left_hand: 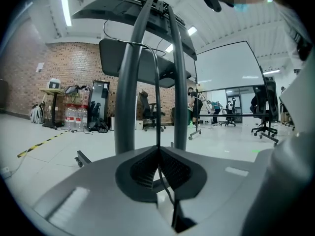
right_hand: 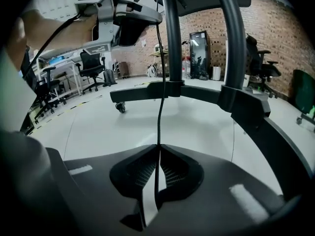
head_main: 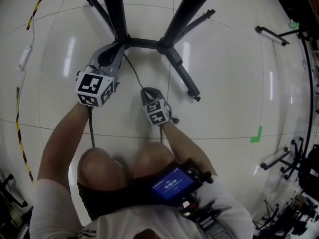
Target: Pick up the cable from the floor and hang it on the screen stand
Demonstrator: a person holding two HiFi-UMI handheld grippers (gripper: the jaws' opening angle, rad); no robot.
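A thin black cable (head_main: 133,73) runs taut between my two grippers, above the white floor. My left gripper (head_main: 115,48) is up by the base joint of the black screen stand (head_main: 144,43) and is shut on the cable. In the left gripper view the cable (left_hand: 158,92) rises from the closed left gripper (left_hand: 158,149) between the stand's two posts (left_hand: 129,82) and loops over near the top. My right gripper (head_main: 147,90) sits lower and nearer to me, also shut on the cable. From the right gripper (right_hand: 158,149) the cable (right_hand: 160,82) climbs toward the left gripper (right_hand: 129,26) beside the stand's post (right_hand: 172,43).
The stand's legs (head_main: 184,78) spread across the floor in front of me. A white adapter with cord (head_main: 24,58) and yellow-black tape (head_main: 39,4) lie at the left. Green tape (head_main: 256,134) and other stand bases (head_main: 279,161) are at the right. My knees (head_main: 104,168) are below the grippers.
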